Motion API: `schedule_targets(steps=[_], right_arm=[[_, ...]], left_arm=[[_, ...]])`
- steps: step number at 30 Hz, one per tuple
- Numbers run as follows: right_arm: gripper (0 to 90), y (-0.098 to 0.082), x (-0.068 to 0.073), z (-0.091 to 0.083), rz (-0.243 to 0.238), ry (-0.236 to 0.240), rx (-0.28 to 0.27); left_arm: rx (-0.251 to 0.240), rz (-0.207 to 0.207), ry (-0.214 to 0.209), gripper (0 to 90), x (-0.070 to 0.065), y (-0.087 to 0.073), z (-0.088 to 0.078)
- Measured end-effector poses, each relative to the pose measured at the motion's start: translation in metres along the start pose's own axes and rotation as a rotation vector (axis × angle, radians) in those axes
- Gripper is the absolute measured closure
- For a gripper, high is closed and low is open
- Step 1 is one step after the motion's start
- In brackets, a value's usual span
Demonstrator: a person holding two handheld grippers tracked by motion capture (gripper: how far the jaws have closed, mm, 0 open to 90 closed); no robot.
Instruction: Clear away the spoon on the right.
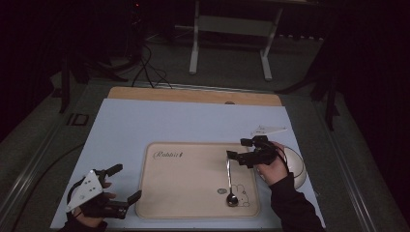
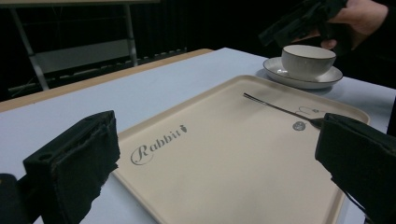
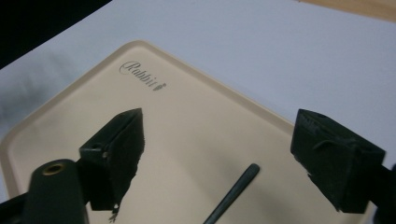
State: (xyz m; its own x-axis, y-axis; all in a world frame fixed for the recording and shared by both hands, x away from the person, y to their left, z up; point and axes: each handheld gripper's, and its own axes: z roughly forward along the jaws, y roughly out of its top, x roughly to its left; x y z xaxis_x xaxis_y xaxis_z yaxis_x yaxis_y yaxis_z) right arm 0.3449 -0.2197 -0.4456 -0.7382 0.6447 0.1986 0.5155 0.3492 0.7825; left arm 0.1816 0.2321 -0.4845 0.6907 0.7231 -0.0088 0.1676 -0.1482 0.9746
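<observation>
While the spoon (image 1: 229, 180) lies flat, the right hand-held gripper (image 1: 238, 147) hovers agape.

Left gripper (image 1: 119, 186) low at the near left, jaws spread wide, held in a hand (image 1: 92, 203), right gripper (image 1: 238, 149) farther right, jaws apart, dark-sleeved forearm (image 1: 295, 205) behind.

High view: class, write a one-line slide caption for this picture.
Open right tongs hover over a spoon on a beige tray; open left tongs wait at the tray's left edge.
</observation>
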Motion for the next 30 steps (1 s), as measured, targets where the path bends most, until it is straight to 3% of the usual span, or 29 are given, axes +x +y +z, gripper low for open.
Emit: schedule_targets(steps=[5,14,30], right_arm=[[15.7,-0.004,0.004,-0.01,-0.008,-0.005,-0.022],[15.6,-0.017,0.015,-0.042,-0.019,-0.014,-0.096],[14.8,-0.056,0.026,-0.063,-0.005,0.007,-0.114]], left_arm=[[0.001,0.001,0.0,0.0,0.0,0.0,0.0],[0.0,-0.001,0.0,0.0,0.0,0.0,0.0],[0.003,0.003,-0.001,0.0,0.0,0.0,0.0]])
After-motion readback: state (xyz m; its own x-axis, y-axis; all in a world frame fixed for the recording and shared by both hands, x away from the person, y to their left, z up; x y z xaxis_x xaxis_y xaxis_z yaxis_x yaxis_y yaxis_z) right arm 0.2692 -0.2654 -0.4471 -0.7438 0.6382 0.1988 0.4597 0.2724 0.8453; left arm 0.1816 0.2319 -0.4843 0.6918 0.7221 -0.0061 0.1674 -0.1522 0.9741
